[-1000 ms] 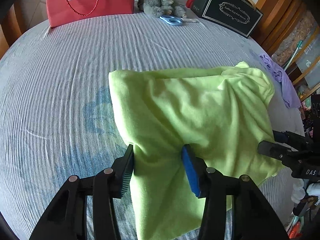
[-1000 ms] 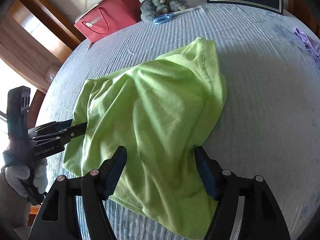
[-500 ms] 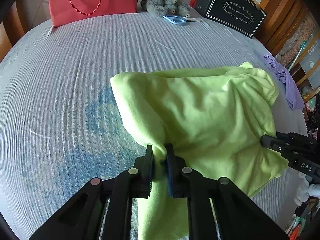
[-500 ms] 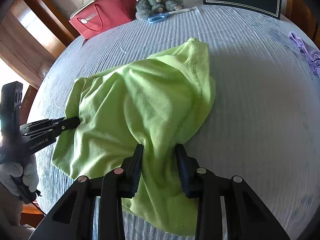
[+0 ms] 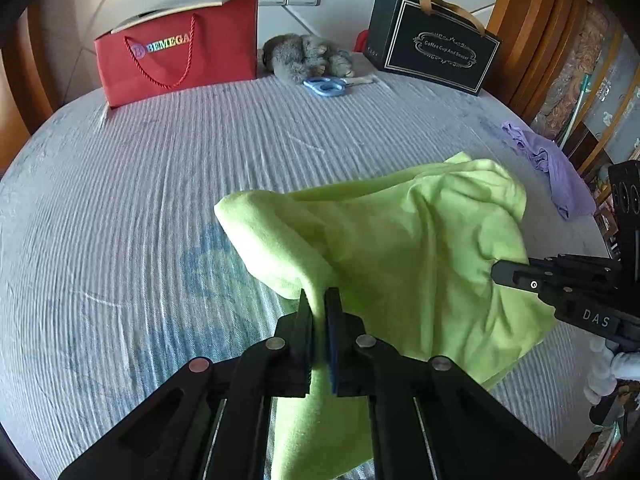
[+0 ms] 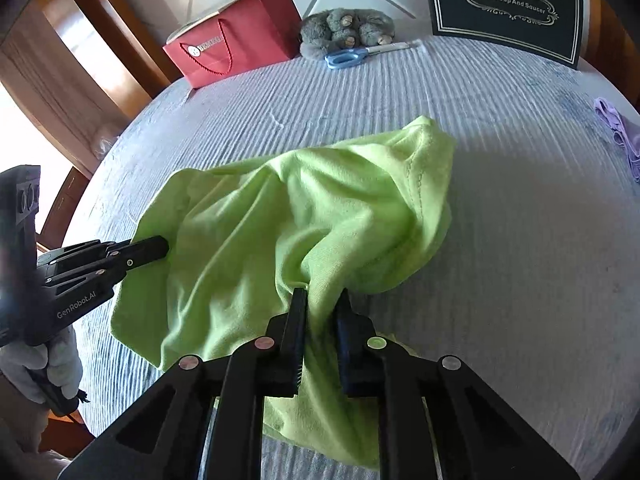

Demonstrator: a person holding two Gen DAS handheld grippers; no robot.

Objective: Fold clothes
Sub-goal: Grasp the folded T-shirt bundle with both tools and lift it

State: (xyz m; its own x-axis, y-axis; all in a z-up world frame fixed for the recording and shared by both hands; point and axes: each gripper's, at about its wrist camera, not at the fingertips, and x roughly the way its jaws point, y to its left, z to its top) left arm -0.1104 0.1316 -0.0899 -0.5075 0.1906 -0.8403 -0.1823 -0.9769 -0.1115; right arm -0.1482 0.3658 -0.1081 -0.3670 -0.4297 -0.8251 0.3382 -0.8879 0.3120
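Green shirt [image 5: 400,248] lies bunched on the striped bed [image 5: 160,184], and both grippers have it by its near edge. Left gripper [image 5: 319,300] is clamped tight on a pinch of cloth; right gripper [image 6: 322,300] is closing on a thicker bunch. Looks like the grasping step: next they should lift together and spread the shirt flat before any fold
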